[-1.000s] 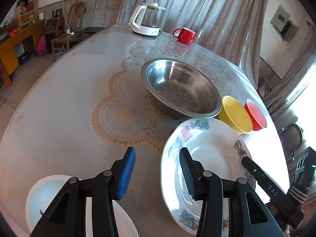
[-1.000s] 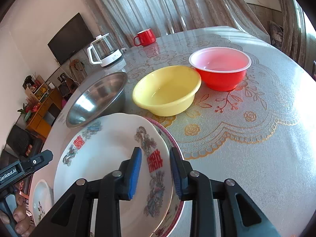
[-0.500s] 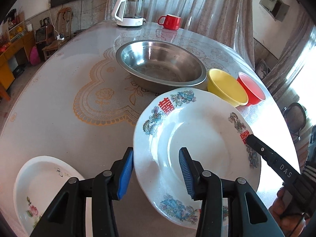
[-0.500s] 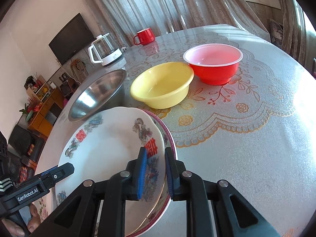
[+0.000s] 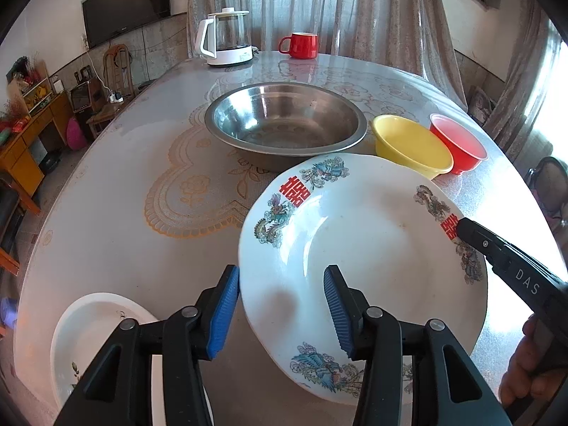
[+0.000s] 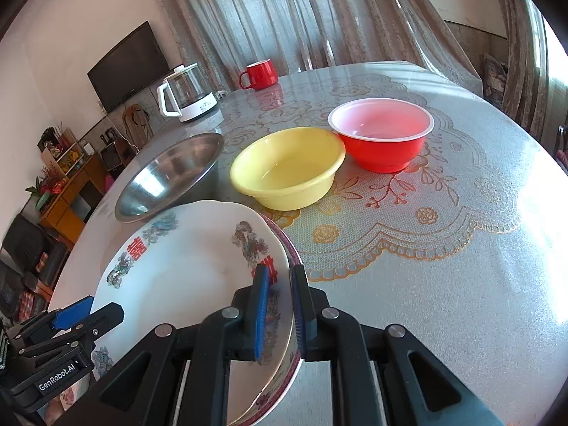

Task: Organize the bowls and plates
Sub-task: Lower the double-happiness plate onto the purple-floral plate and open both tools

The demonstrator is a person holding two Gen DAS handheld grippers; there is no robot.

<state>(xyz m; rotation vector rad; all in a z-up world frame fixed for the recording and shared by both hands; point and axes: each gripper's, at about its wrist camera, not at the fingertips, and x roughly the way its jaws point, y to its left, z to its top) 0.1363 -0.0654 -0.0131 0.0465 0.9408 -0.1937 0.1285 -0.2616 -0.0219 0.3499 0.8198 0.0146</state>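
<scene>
**Plate pinched on its right rim, left tongs straddling the near edge**

Left wrist view: my left gripper [image 5: 280, 305] stands released, its blue pads either side of the near-left rim of the dragon plate [image 5: 358, 248], neither pad pressing on it. The plate sits tilted, directly ahead and slightly right of these tongs. My right gripper [image 5: 461, 225] comes in from the right and meets the far-right rim. The small white plate [image 5: 88, 337] lies low to the left, on the table [image 5: 106, 213].

Right wrist view: my right gripper [image 6: 278, 305] has just been closing and is now clenched on the dragon plate's [image 6: 184, 269] right rim, the rim between its pads. A pink-rimmed plate [image 6: 289, 248] lies beneath. My right hand has the hold; I judge any lift hinges there.
</scene>
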